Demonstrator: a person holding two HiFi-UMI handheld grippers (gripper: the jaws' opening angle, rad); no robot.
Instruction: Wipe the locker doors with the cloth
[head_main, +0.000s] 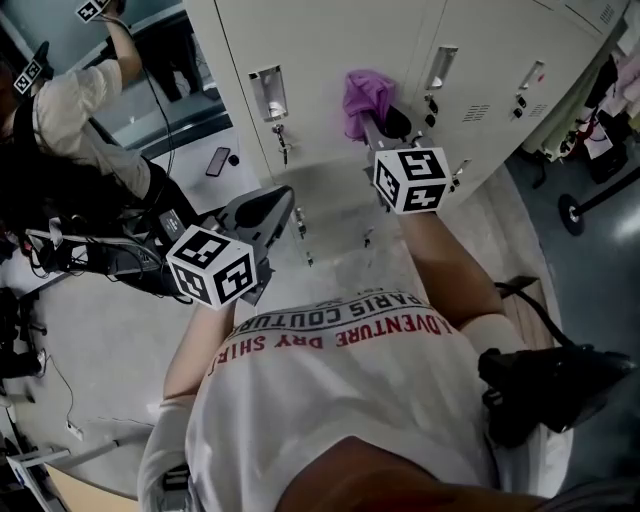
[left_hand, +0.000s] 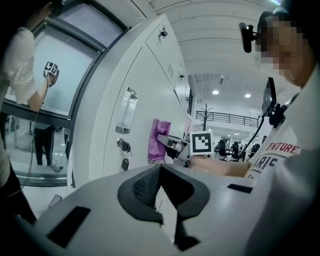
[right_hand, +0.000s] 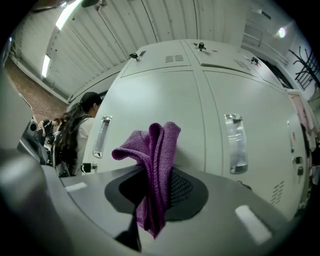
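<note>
A purple cloth (head_main: 364, 97) is pinched in my right gripper (head_main: 388, 125), which is shut on it and holds it up close to the pale locker door (head_main: 330, 45), between two door handles. In the right gripper view the cloth (right_hand: 157, 160) stands bunched above the jaws, with the locker doors (right_hand: 165, 95) right behind it. Whether it presses on the door I cannot tell. My left gripper (head_main: 275, 205) hangs lower and to the left, shut and holding nothing, aimed at the locker base. From the left gripper (left_hand: 161, 172) view the cloth (left_hand: 159, 140) shows against the door (left_hand: 145, 90).
Recessed handles (head_main: 268, 92) (head_main: 440, 68) with keys (head_main: 283, 142) hanging below them stick out from the doors. Another person (head_main: 70, 110) stands at the left by a window. A phone (head_main: 218, 161) and cables lie on the floor. A wheeled stand (head_main: 575, 212) is at the right.
</note>
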